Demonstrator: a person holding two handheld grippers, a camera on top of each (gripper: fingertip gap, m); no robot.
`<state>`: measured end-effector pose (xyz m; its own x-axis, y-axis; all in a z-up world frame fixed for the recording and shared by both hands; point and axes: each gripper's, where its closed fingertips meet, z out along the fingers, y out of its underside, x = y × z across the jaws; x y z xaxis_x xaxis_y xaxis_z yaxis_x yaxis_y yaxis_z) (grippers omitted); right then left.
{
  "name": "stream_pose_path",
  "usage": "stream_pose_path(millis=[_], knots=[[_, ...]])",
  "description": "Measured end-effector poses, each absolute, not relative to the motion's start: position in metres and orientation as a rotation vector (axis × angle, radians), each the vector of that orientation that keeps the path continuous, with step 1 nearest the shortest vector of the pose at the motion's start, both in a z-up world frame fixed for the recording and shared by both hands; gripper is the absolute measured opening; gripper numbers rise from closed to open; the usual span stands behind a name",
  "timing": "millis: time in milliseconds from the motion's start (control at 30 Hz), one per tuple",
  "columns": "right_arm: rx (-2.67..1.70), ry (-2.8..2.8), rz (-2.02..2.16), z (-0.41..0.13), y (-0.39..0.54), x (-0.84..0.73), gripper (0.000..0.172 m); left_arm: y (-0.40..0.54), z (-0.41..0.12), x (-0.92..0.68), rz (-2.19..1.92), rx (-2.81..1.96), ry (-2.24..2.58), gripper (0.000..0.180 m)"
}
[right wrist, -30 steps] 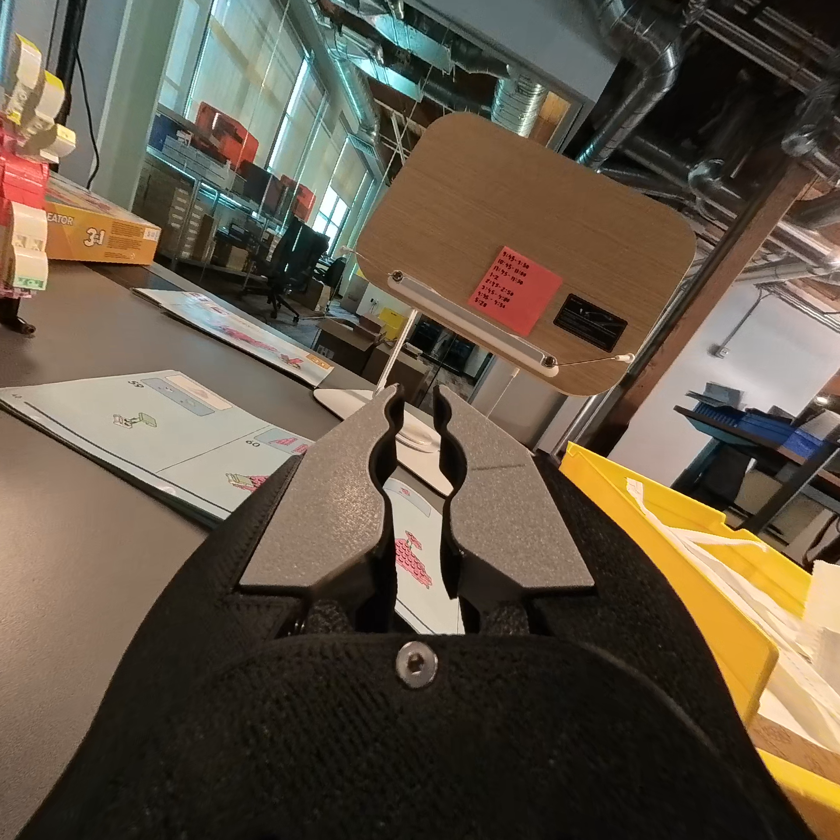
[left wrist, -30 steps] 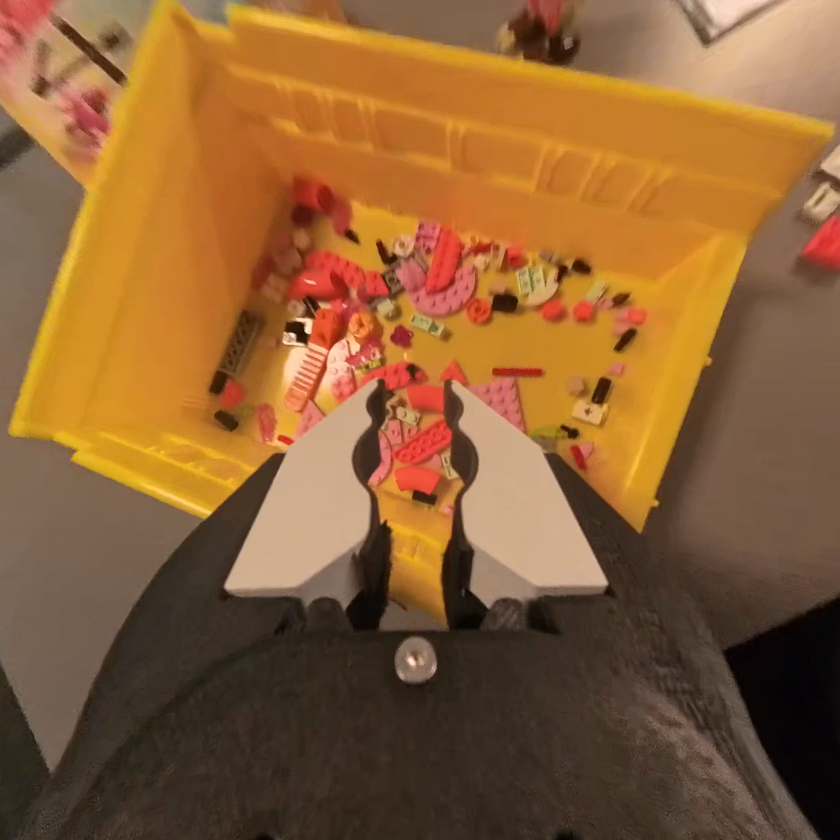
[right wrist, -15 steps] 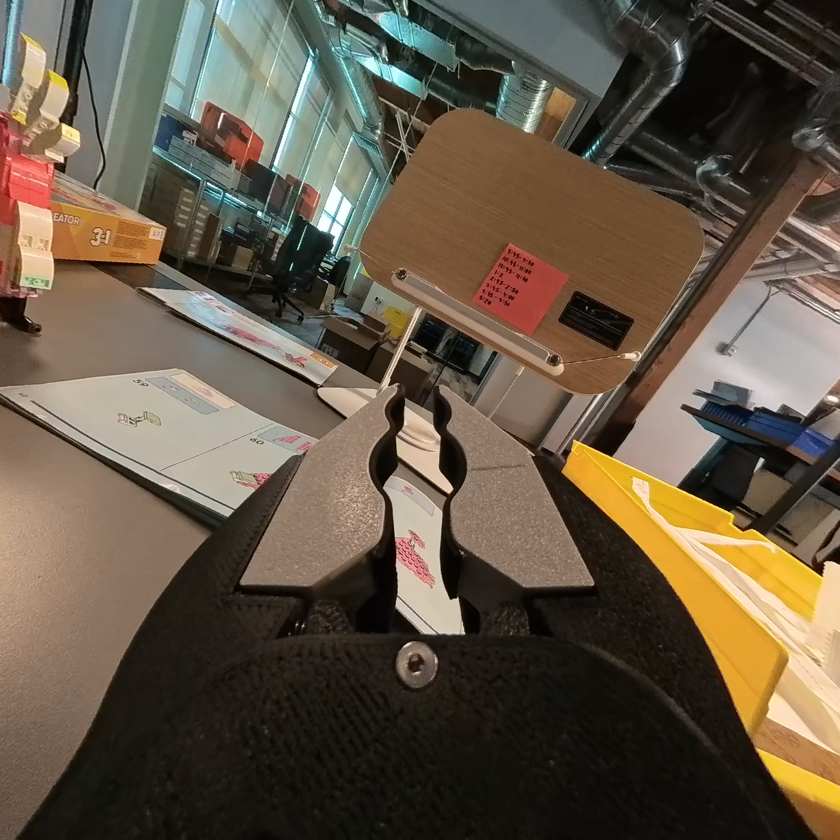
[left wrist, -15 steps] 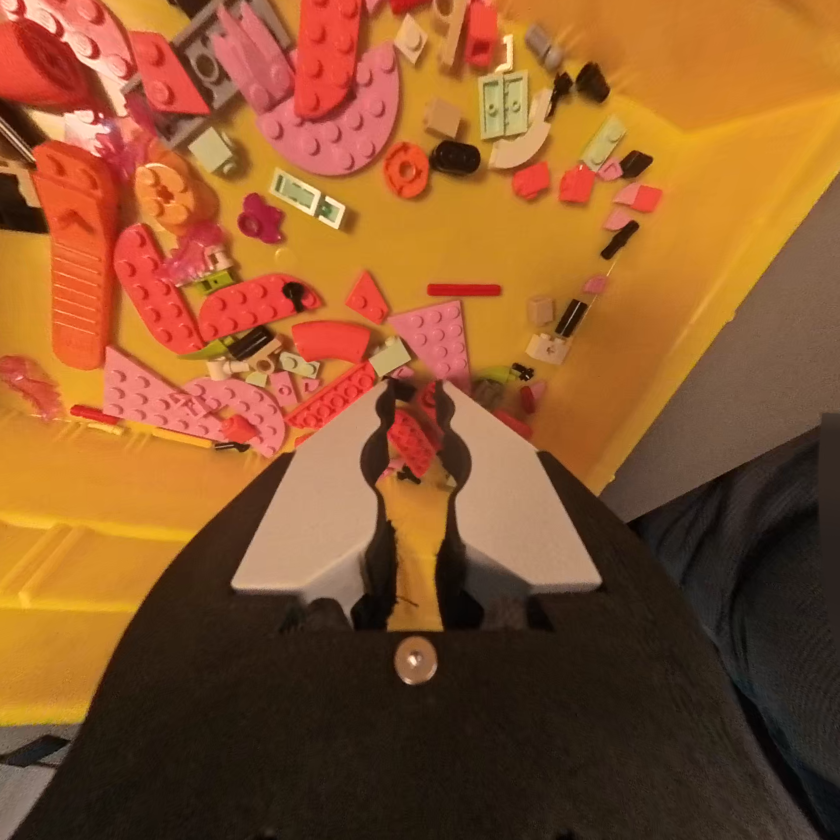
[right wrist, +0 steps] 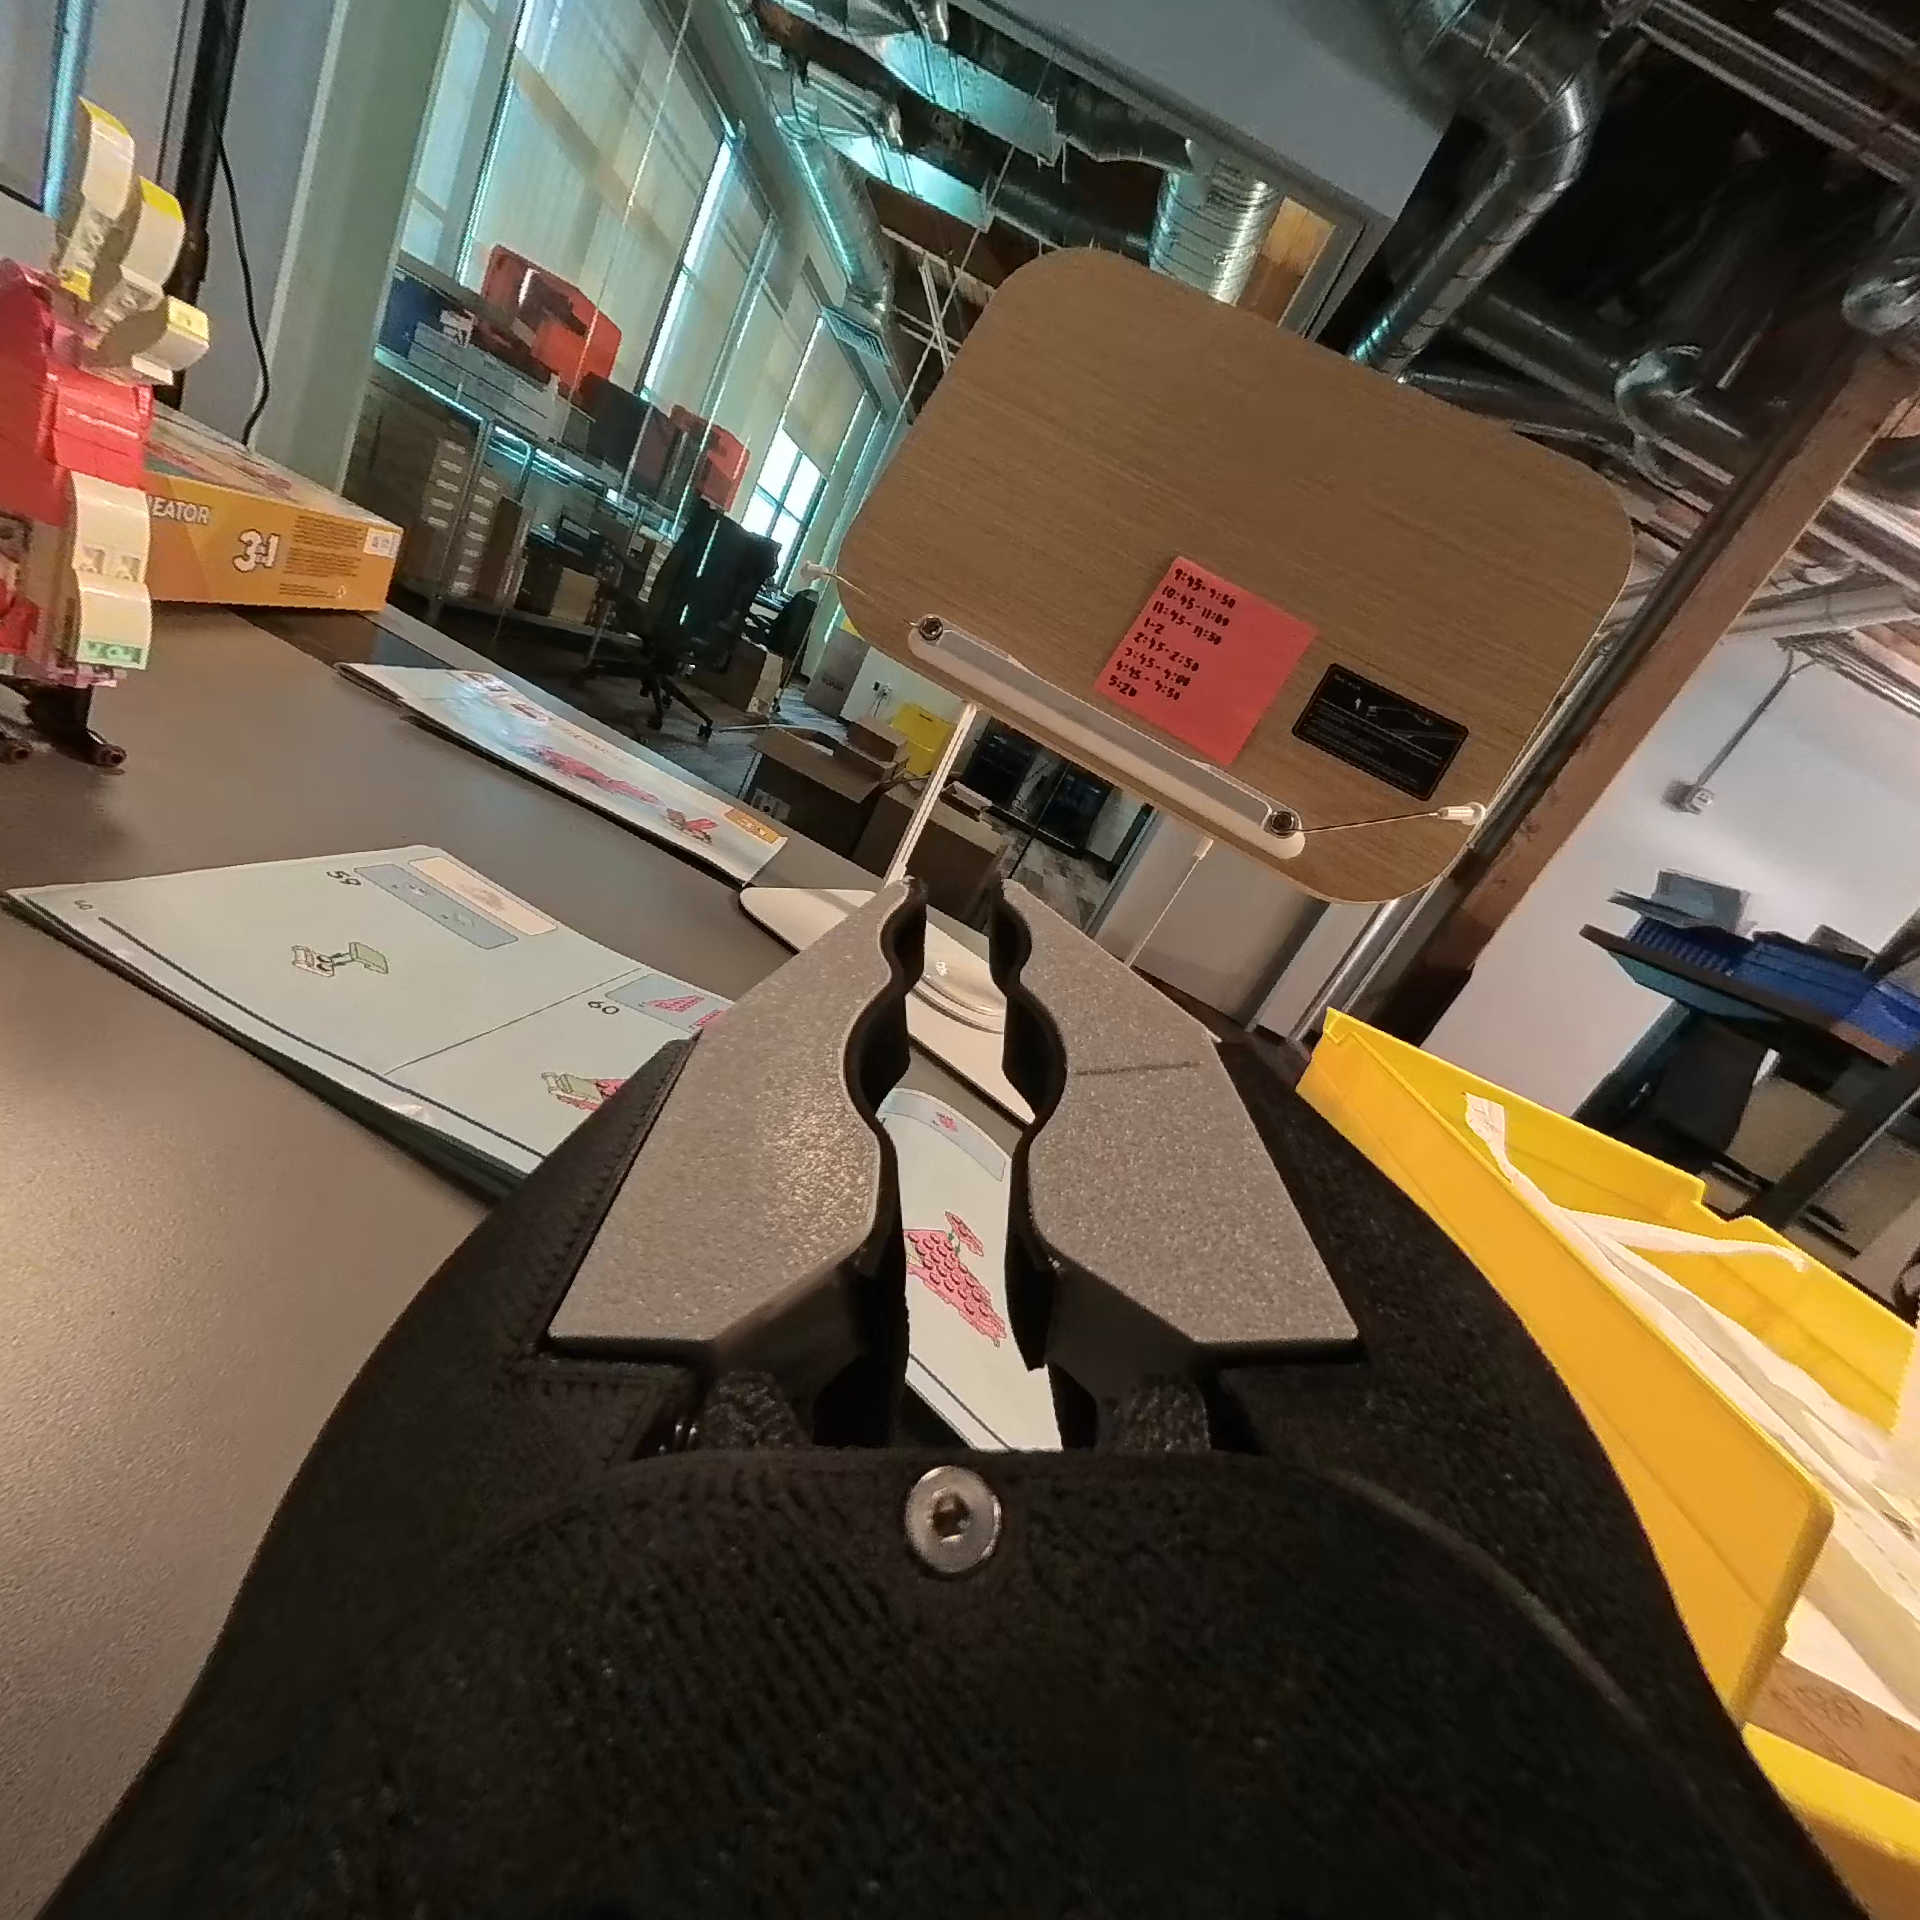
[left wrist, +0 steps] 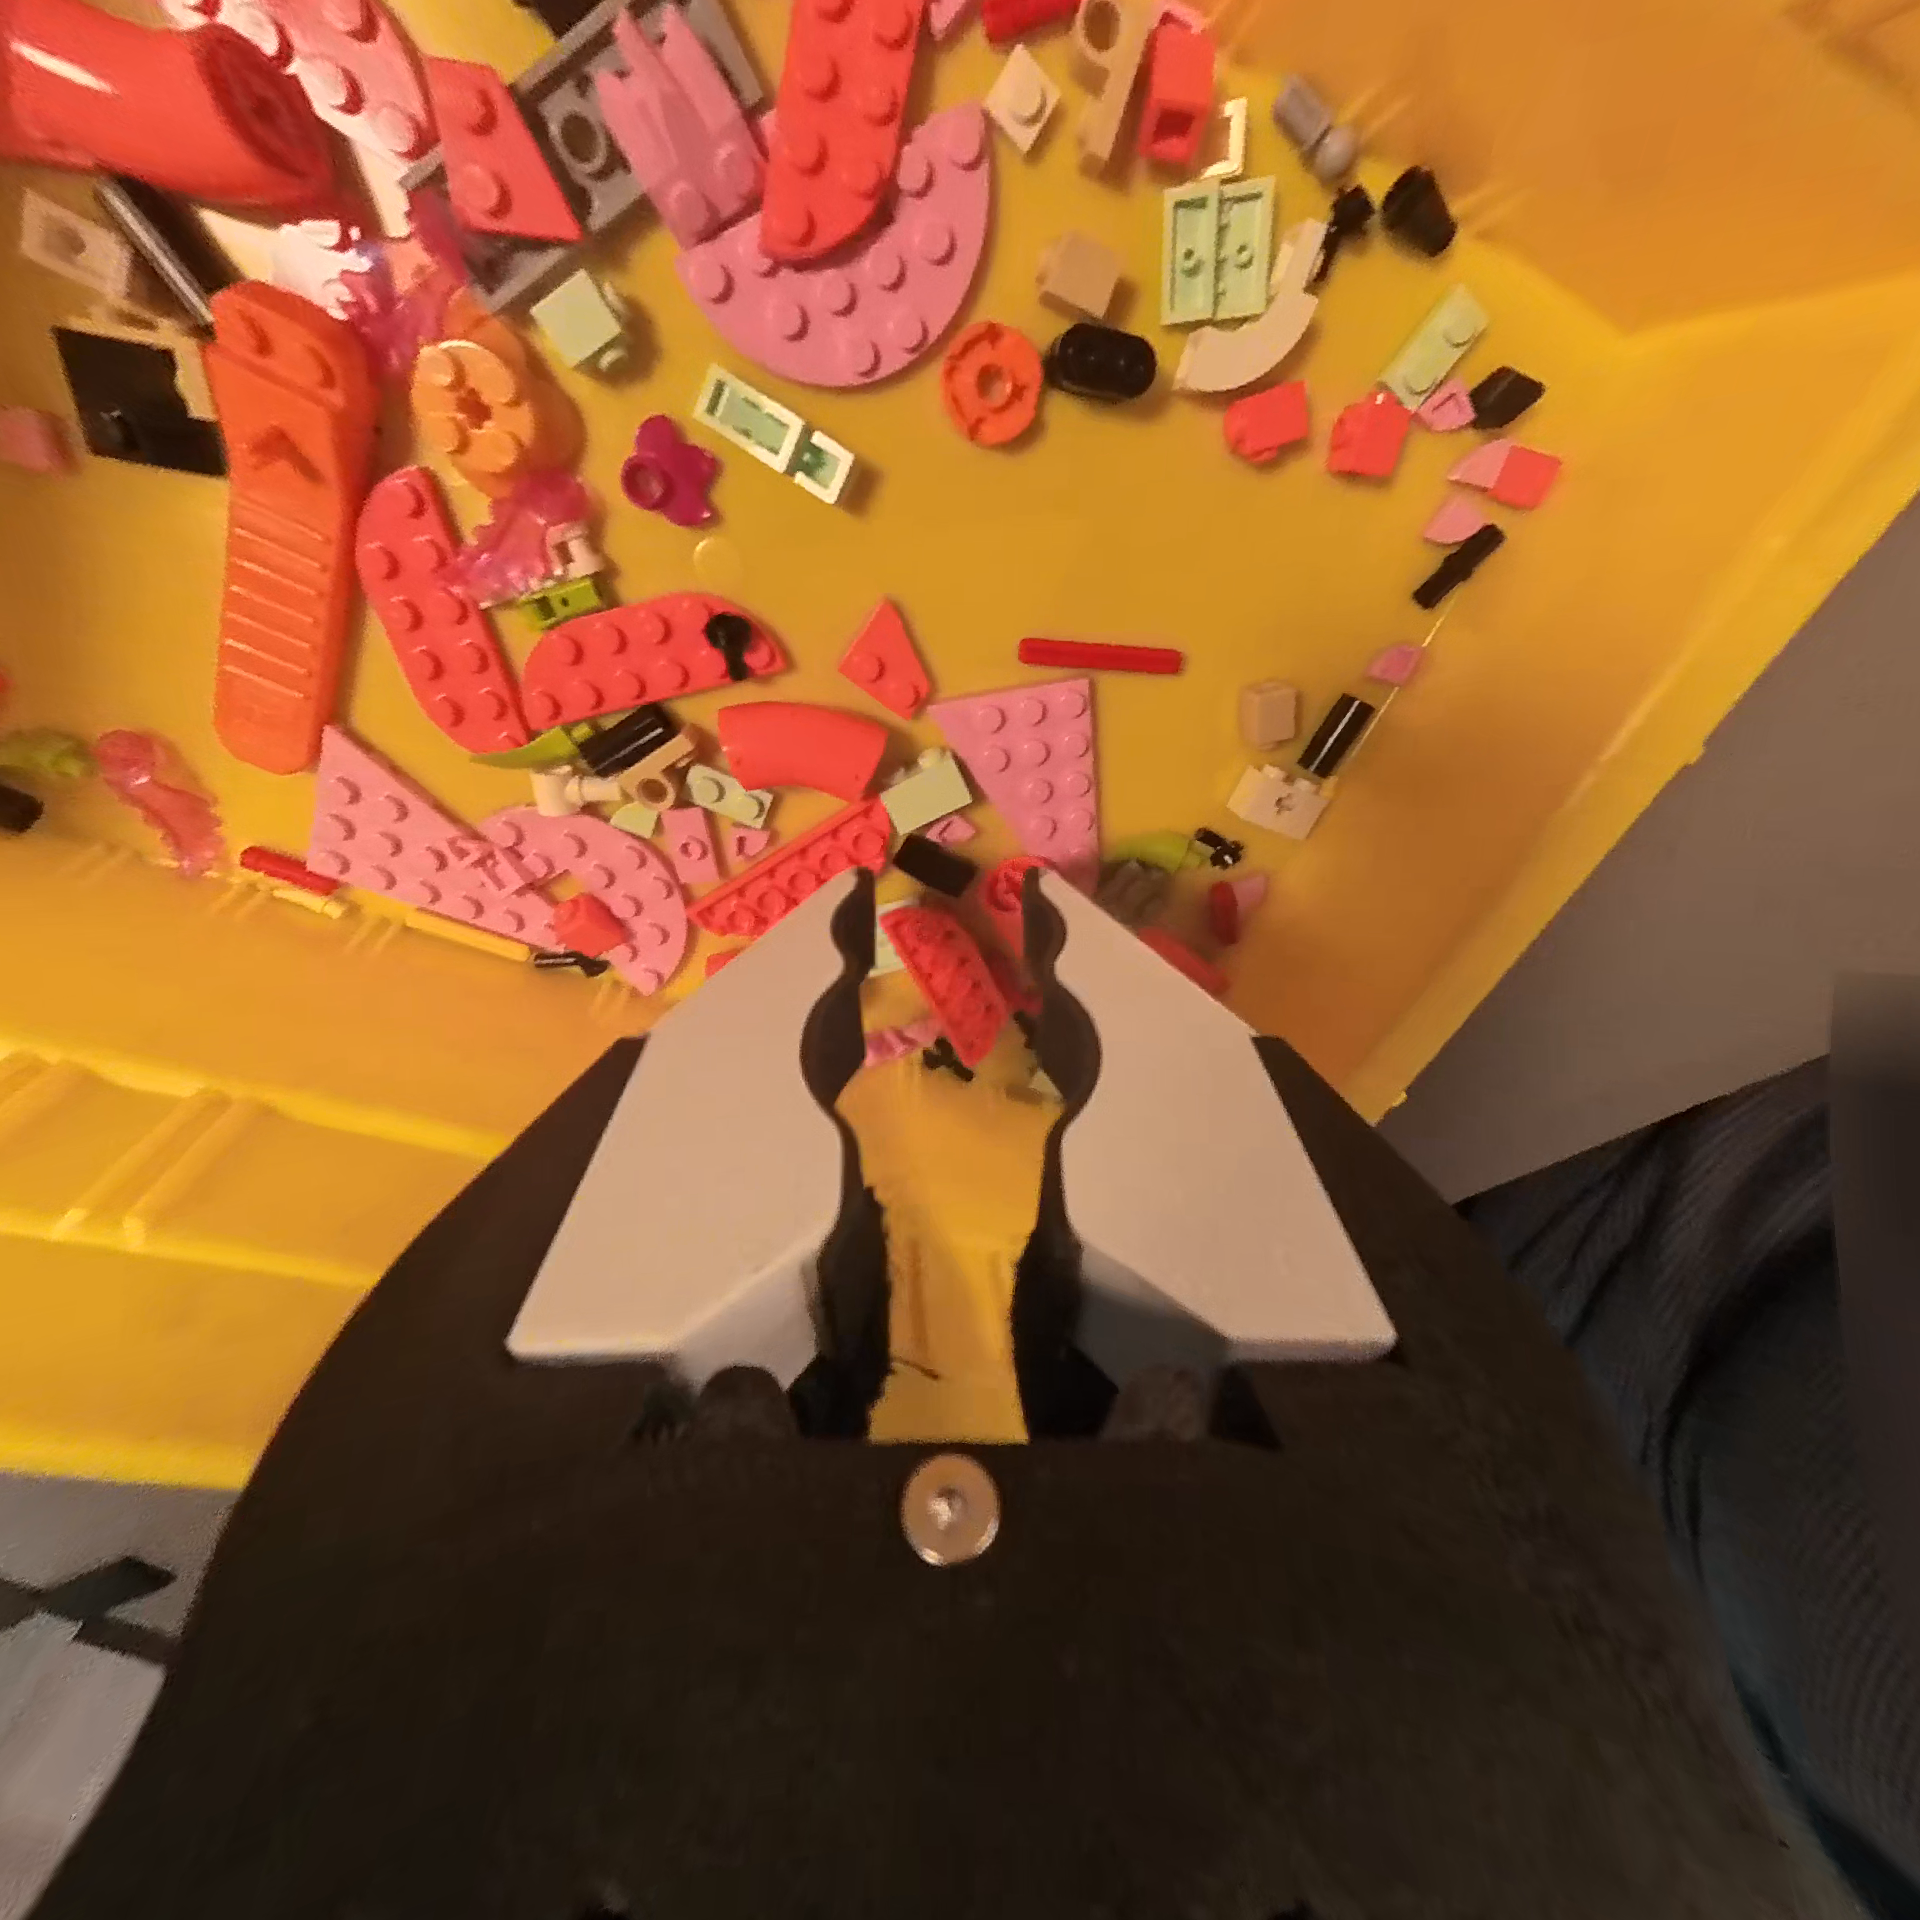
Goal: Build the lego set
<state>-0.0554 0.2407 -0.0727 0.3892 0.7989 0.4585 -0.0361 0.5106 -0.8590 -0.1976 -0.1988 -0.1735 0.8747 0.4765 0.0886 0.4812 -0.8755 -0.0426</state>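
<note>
My left gripper is low inside a yellow bin, its pale fingers apart and open. A small red studded plate lies on the bin floor between the fingers; the pads do not press on it. A small black brick and a pink wedge plate lie just past the fingertips. My right gripper hovers over a dark table, slightly open with nothing between its grey fingers. An open instruction booklet lies under and left of it.
Several red, pink, orange and pale green bricks cover the bin floor. In the right wrist view a wooden book stand stands ahead, a second yellow bin is at the right, and a red brick model and a box are at the left. One gripper's finger ends stand about 45 cm off the other's.
My left gripper dropped from above the bin down to its floor, its jaws narrowed, then spread around the small red plate. The right gripper stayed almost still.
</note>
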Motion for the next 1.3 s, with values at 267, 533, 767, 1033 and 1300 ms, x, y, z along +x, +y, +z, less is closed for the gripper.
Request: stream_pose_path(millis=[267,533,767,1033,1300], knots=[[-0.887,-1.04,0.642,-0.072,0.24,-0.055,0.01,-0.217,-0.175,-0.192,-0.045,-3.127,-0.838,0.032],[-0.888,-1.039,0.652,-0.072,0.24,-0.055,0.01,-0.207,-0.181,-0.177,-0.329,-3.095,-0.867,0.036],[-0.891,-1.039,0.659,-0.072,0.24,-0.056,0.01,-0.203,-0.17,-0.184,-0.295,-3.038,-0.884,0.021],[-0.892,-1.04,0.663,-0.072,0.24,-0.056,0.01,-0.233,-0.178,-0.203,0.08,-3.281,-0.82,0.0],[-0.893,-1.041,0.672,-0.072,0.239,-0.056,0.01,-0.22,-0.189,-0.188,-0.052,-3.244,-0.766,0.044]])
